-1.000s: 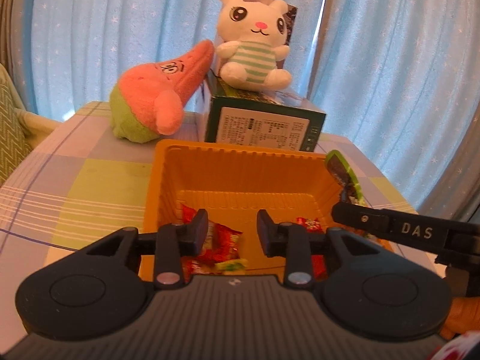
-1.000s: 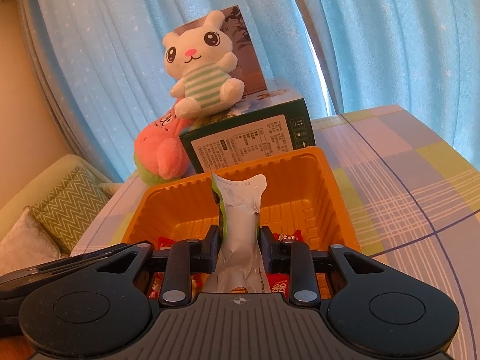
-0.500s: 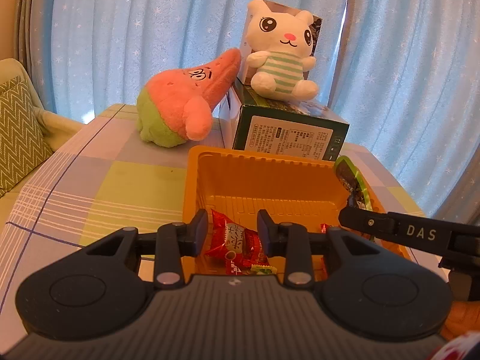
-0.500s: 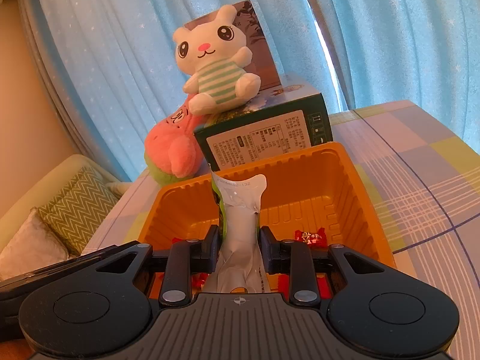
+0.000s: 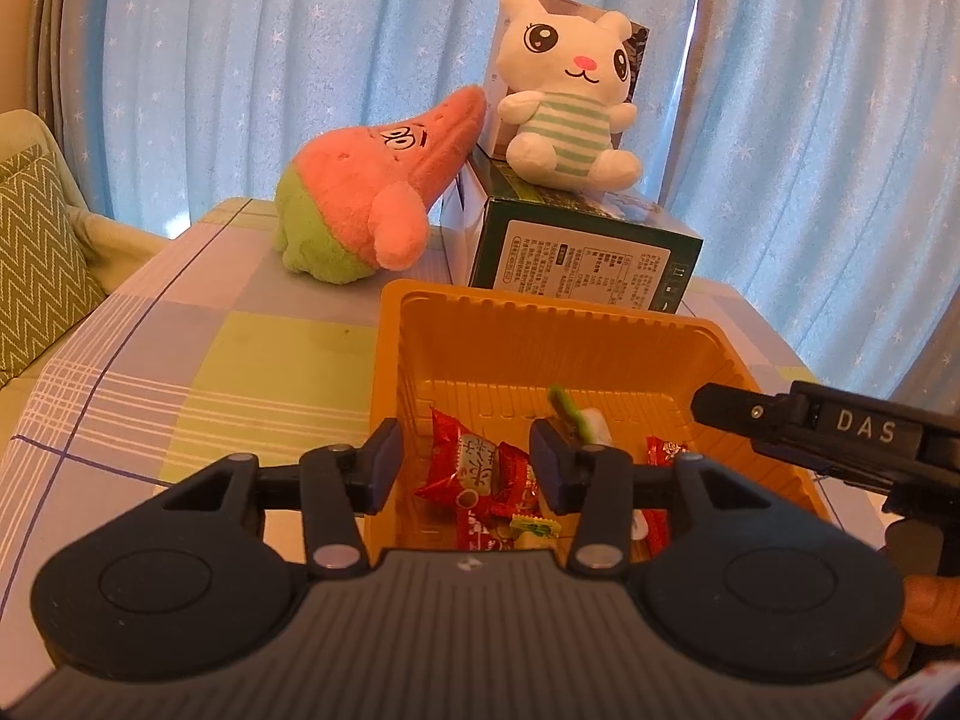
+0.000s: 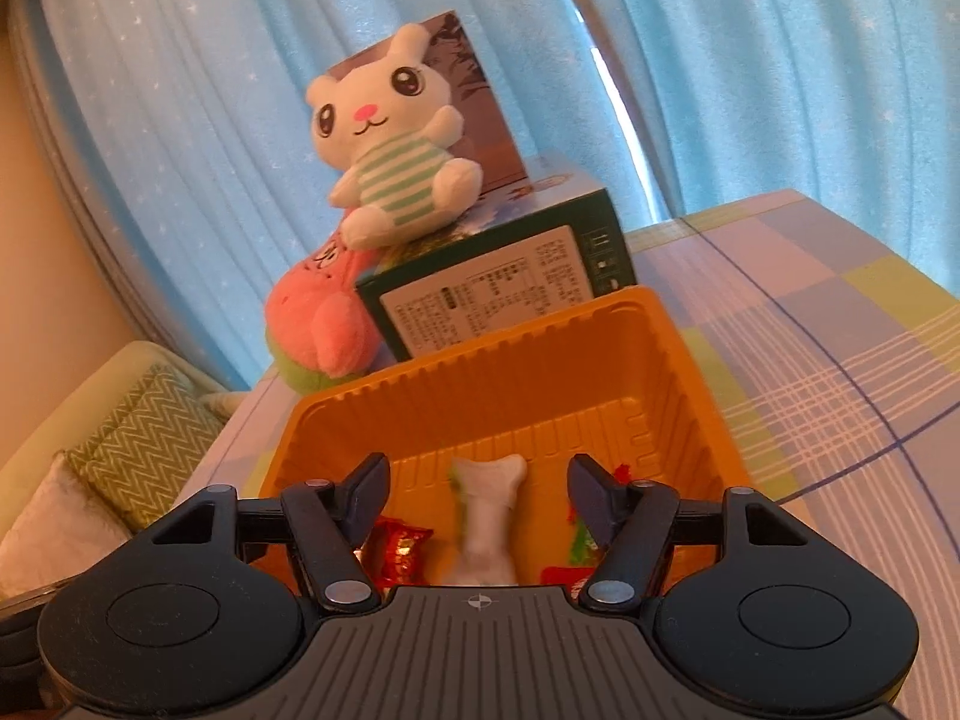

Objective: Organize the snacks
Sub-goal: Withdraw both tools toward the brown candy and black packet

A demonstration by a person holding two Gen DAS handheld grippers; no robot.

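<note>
Orange ribbed plastic tray (image 6: 510,348), crinkly white packet (image 6: 489,516) between wide right fingers (image 6: 369,489); left fingers (image 5: 384,462) wide

Bright curtain (image 5: 240,60) backlight; fisheye-bent edges; packet (image 6: 487,516) motion-blurred.

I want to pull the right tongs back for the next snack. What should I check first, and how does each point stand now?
1. Right tongs open: ok, jaws spread wide.
2. White-green packet free of the fingers: ok, gaps on both sides, though it is blurred.
3. Packet inside the orange tray: ok.
4. Left tongs empty: ok, open over the red candies.
5. Tray flat on the table: cannot tell.
6. Next snack outside the tray: cannot tell, none in view.
</note>
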